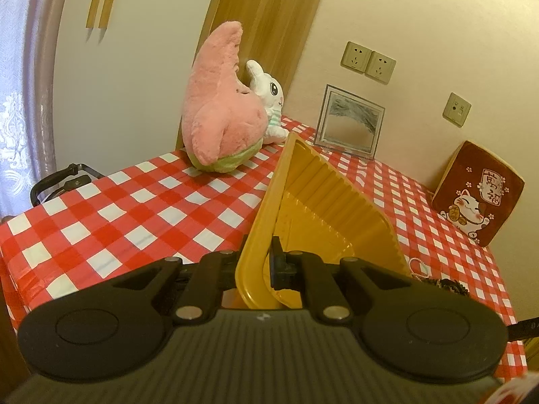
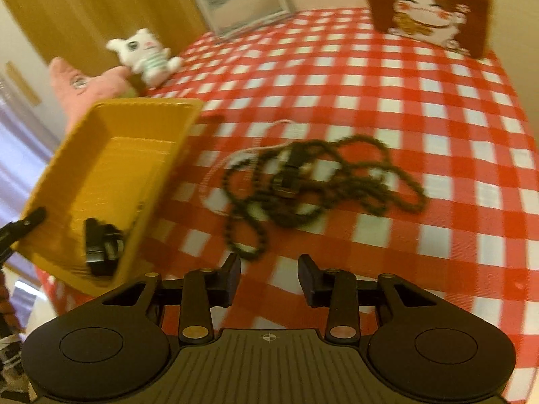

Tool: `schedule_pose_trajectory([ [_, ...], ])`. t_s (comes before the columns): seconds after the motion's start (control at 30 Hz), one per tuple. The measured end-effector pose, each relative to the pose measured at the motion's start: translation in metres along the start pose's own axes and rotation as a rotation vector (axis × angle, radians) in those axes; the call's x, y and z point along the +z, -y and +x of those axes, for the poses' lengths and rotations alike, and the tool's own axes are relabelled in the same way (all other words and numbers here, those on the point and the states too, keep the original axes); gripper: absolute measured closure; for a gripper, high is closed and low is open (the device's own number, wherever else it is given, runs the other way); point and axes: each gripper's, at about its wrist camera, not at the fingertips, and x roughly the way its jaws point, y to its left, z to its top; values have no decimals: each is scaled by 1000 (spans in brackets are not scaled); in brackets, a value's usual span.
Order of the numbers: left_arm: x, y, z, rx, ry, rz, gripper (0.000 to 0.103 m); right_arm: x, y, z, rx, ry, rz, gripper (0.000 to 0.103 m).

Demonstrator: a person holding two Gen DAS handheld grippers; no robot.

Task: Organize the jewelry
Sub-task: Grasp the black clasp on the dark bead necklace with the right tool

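Jewelry is still loose on the surface (image 2: 421, 77), which is covered by a red-and-white checked cloth. A tangle of dark beaded chains (image 2: 316, 181) is seen in the right wrist view, lying at twelve o'clock from the right hand-held gripper (image 2: 269, 279), just beyond its tips. That view is blurred, so separate pieces cannot be told apart; a pale strand may be mixed in at the heap's ten o'clock edge. The right jaws are held partly open, with nothing between them.

A yellow plastic tray (image 1: 323, 202) is gripped at its rim by the left hand-held gripper (image 1: 259, 269), whose jaws are closed tightly on the tray's wall. The tray is held tilted, at nine o'clock from the chains in the right view, and appears empty as far as can be seen.

The step in hand is judged to be the reach for the chains. A slight descent over the heap is called for next, then a closing on a thick bunch of beads so that the strands are lifted together into the tray. Trailing loops could snag or slip.
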Motion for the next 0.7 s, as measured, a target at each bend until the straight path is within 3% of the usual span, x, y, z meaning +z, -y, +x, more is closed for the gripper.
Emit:
schedule_pose_trajectory([
  [0.2, 0, 0, 0, 0, 0, 0, 96, 0, 17, -5, -50, 13, 33, 64],
  [0.7, 1, -2, 0, 1, 2, 3, 96, 18, 9, -1, -41, 44, -3, 60],
])
